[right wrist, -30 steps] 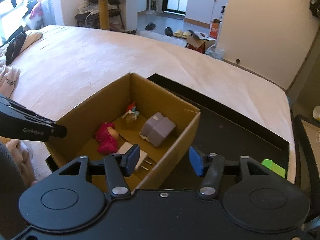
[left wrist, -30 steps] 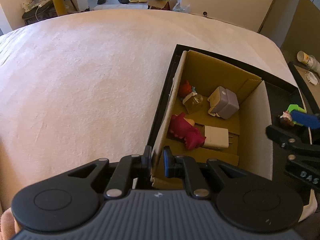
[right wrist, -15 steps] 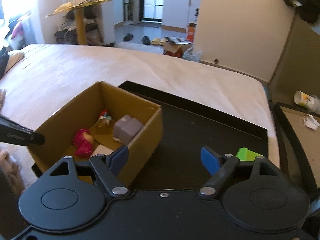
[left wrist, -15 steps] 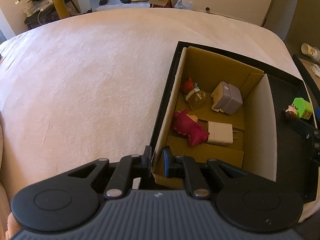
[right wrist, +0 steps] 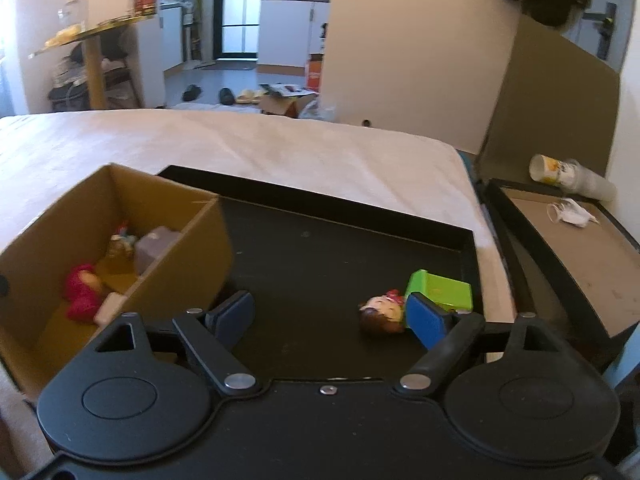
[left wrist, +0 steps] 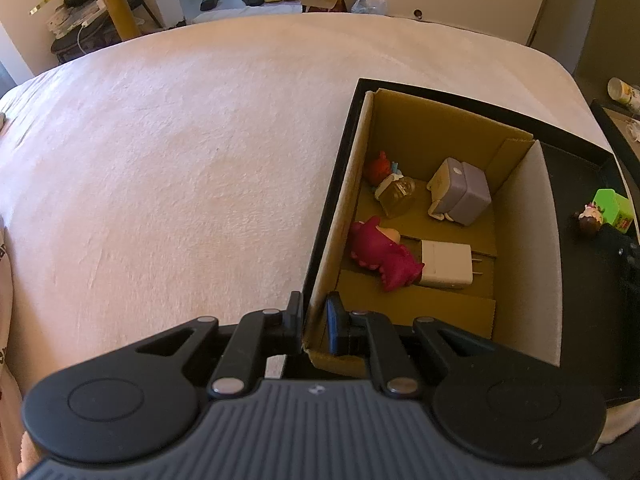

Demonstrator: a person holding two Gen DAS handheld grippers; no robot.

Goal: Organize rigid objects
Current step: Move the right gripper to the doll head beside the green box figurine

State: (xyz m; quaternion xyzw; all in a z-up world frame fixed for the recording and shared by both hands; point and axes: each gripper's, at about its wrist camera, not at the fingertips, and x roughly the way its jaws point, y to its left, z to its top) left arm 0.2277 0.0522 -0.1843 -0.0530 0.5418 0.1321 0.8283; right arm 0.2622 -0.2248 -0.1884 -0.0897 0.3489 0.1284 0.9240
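Left gripper (left wrist: pixel 314 322) pinches the box (left wrist: pixel 524 240) wall; right gripper (right wrist: pixel 332 316), jaws spread, hovers low with a doll (right wrist: pixel 382 314) just inside its right jaw.

pale pink bed (left wrist: pixel 168 184) fills most of the room, slippers (right wrist: pixel 244 98) on the grey floor, white kitchen cabinets (right wrist: pixel 294 32) way back

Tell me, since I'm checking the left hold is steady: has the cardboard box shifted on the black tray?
No. The cardboard box sits against the black tray corner as before.
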